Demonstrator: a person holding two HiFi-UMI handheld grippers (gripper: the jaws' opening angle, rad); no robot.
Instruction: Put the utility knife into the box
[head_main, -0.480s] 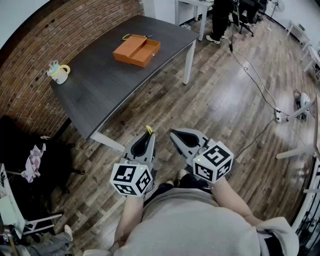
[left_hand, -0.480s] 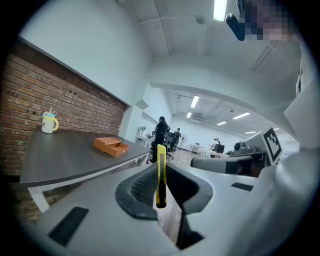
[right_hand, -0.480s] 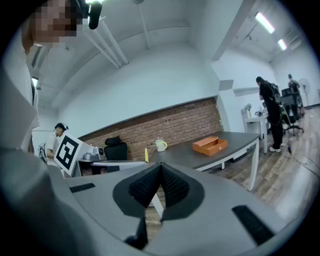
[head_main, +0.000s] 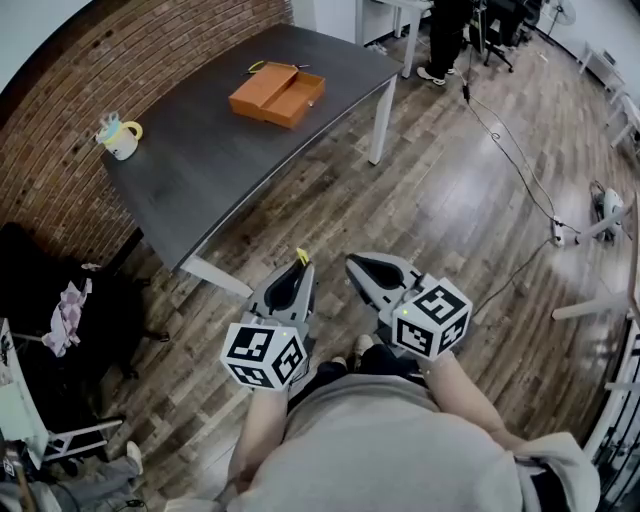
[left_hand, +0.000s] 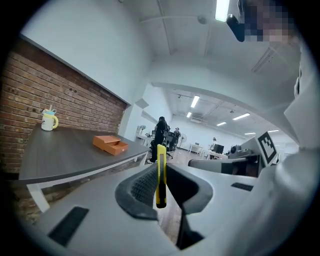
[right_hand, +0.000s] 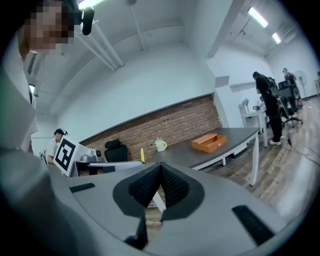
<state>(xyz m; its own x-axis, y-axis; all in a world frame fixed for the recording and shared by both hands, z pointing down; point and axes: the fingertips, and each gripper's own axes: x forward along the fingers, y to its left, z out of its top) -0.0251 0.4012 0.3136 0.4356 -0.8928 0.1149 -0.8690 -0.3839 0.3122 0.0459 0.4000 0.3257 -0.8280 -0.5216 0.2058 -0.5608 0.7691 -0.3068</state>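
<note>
Your left gripper (head_main: 298, 262) is clamped on the knife (left_hand: 160, 175); the right gripper (head_main: 352, 265) is closed, empty. The box (head_main: 277, 95) sits well ahead, on the table (head_main: 200, 170): walk up, grip firm, and lower the knife into its open half.

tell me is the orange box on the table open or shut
Open. The orange box on the dark table lies with its lid swung back flat beside the base, both insides facing up.
</note>
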